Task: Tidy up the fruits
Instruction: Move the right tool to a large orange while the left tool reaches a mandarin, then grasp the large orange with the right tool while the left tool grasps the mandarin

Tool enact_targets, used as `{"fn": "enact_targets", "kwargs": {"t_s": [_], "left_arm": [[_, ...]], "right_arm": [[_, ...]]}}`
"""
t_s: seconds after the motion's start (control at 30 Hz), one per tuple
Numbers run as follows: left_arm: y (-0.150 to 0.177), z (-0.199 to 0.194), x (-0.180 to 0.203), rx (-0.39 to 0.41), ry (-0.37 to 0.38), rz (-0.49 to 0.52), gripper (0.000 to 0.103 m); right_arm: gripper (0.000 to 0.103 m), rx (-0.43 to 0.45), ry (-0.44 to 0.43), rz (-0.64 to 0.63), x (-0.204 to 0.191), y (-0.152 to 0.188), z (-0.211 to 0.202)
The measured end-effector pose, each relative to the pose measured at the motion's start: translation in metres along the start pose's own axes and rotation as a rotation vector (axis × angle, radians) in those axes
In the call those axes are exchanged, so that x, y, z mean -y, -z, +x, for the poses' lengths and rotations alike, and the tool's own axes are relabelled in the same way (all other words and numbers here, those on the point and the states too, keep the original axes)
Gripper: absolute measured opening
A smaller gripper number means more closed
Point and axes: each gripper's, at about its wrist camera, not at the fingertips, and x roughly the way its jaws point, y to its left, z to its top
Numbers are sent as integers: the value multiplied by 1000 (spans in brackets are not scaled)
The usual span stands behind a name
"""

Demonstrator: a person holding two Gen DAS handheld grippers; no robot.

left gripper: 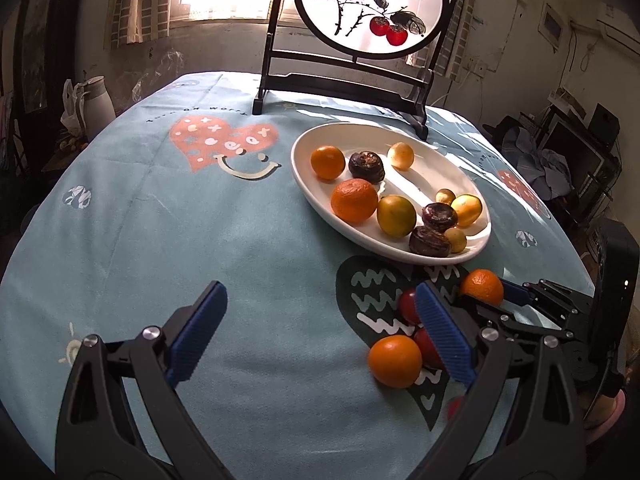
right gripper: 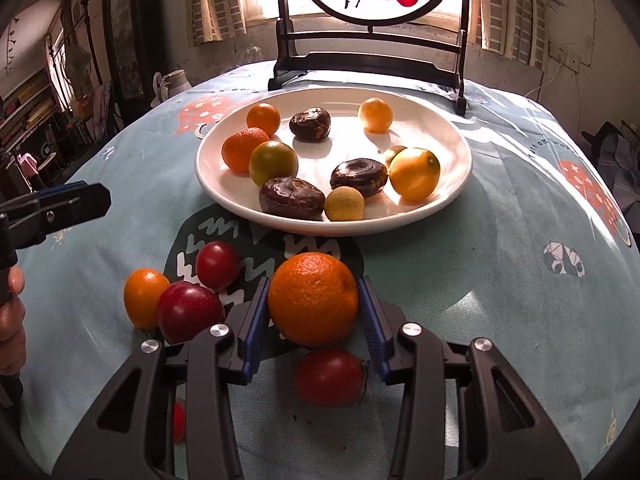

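Your right tool [right gripper: 314, 312] clenched on the orange [right gripper: 313, 298], pads touching both flanks, short of the plate [right gripper: 448, 200], your left tool [left gripper: 320, 332] released, wide over bare surface [left gripper: 248, 248]

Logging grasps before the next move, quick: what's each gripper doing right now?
Left gripper: open, holding nothing.
Right gripper: closed on the orange, pads against both its sides, just short of the white plate.

Painted screen [left gripper: 370, 4], white jug [left gripper: 94, 100]
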Motion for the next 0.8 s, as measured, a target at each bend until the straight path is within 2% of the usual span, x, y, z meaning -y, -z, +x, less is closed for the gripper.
{"fn": "enact_targets", "kwargs": {"t_s": [0.13, 0.2, 0.33, 0.37, 0.43, 0.8], "left_arm": [[10, -5, 12, -22, 109, 151, 96], [20, -6, 21, -37, 144, 233, 93], [37, 0, 38, -92, 187, 355, 68], [40, 3, 41, -104, 190, 374, 61], [44, 8, 46, -120, 185, 400, 55], [48, 25, 53, -130, 101, 452, 45]], "right_arm": [[43, 74, -52, 132, 21, -4, -21], [43, 78, -41, 152, 26, -5, -23], [43, 44, -12, 167, 29, -3, -18], [43, 41, -7, 167, 29, -2, -17], [43, 42, 1, 167, 29, -2, -18], [43, 39, -6, 165, 27, -1, -20]]}}
